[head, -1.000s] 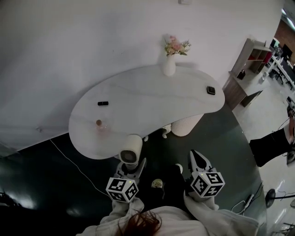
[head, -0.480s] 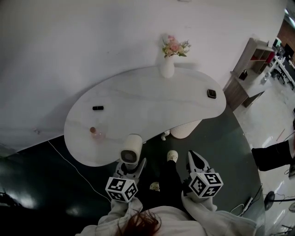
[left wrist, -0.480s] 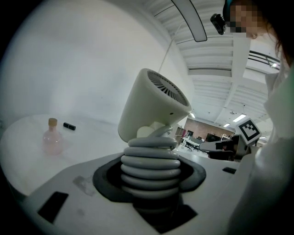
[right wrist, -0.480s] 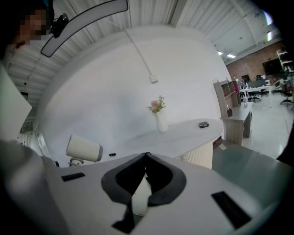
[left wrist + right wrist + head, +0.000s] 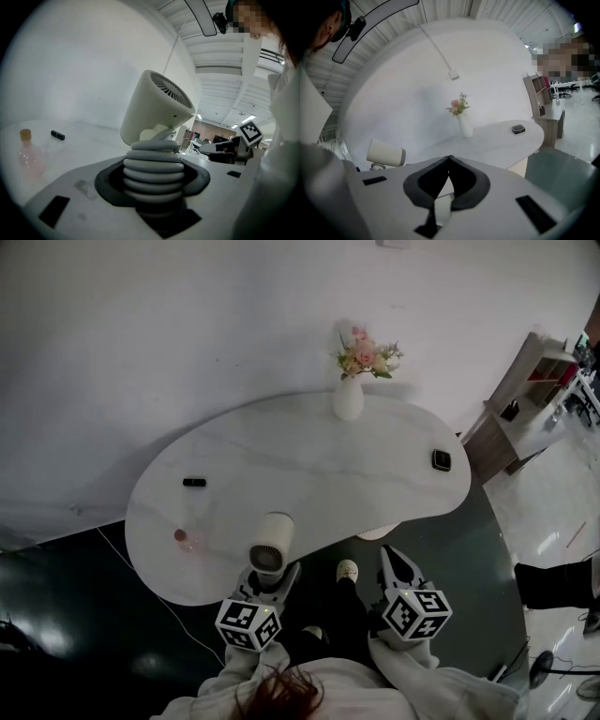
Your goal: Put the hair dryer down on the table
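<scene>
In the head view, the hair dryer (image 5: pixel 272 540) is seen clamped by its handle in the left gripper (image 5: pixel 271 577). Its cream barrel is raised over the near edge of the white, kidney-shaped table (image 5: pixel 309 460) and has not been set down. The right gripper (image 5: pixel 395 557) is held beside it, off the table's edge and above the dark floor. Black-and-white square markers are carried on each gripper's cube; no other print can be read. On the table a white vase (image 5: pixel 348 399) of pink flowers is placed at the far edge, a dark square object (image 5: pixel 441 459) near the right end, a small black stick (image 5: pixel 194 482) toward the left, and a pink bottle (image 5: pixel 183 540) near the left front. A shelf unit (image 5: pixel 525 390) stands at the right.

In the left gripper view, the jaws are closed partway round the dryer's handle, which is wrapped in grey coils of cord (image 5: pixel 154 166). The barrel is tilted up to the right, its grille turned toward the camera. The bottle and the black stick are seen on the tabletop to the left; any label on them is too small to be read.

In the right gripper view, the jaws are brought together, tips touching, with nothing between them. The dryer is seen at the left, the vase and the square object beyond on the table.
</scene>
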